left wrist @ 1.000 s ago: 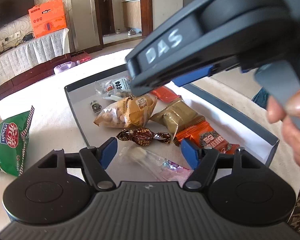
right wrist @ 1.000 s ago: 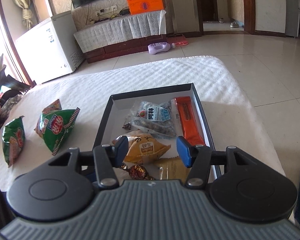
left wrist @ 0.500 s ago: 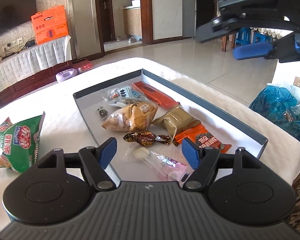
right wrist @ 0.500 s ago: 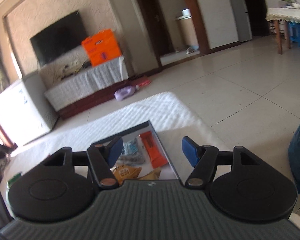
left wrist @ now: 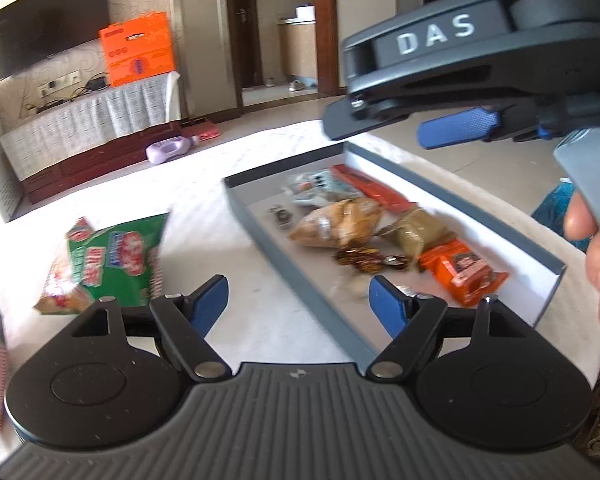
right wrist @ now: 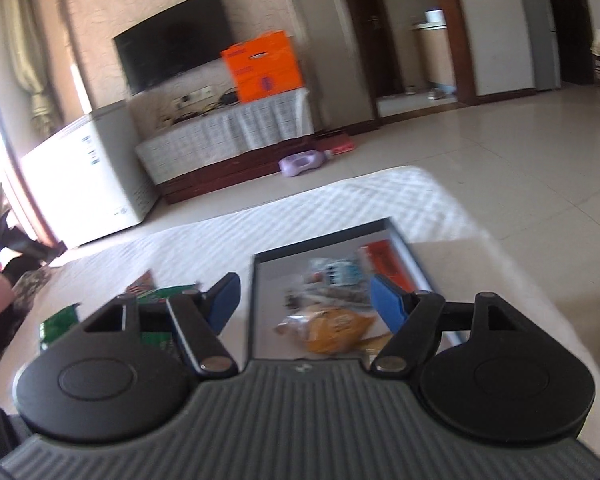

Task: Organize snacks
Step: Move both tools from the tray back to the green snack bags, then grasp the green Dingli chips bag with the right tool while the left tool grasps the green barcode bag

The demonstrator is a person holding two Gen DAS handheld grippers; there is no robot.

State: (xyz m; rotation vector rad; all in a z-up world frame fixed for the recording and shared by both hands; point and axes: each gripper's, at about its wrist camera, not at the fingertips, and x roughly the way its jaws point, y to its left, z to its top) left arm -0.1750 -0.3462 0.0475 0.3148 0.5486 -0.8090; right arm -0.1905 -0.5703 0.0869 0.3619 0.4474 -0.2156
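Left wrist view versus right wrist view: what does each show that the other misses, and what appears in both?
Only the left wrist view shows the right gripper from outside, raised above the box, the orange snack packet near the box's near end, the dark wrapped candy, and the left gripper, open over the box's near wall.

Only the right wrist view shows the white chest freezer and the curtain.

Both show the grey box, the yellow-brown snack bag, green chip bags, the TV and the orange carton.

Mixed wrapped snacks [left wrist: 336, 222] lie jumbled inside the shallow grey box [left wrist: 452, 196]. A green chip bag [left wrist: 112, 260] lies flat outside it, well apart.
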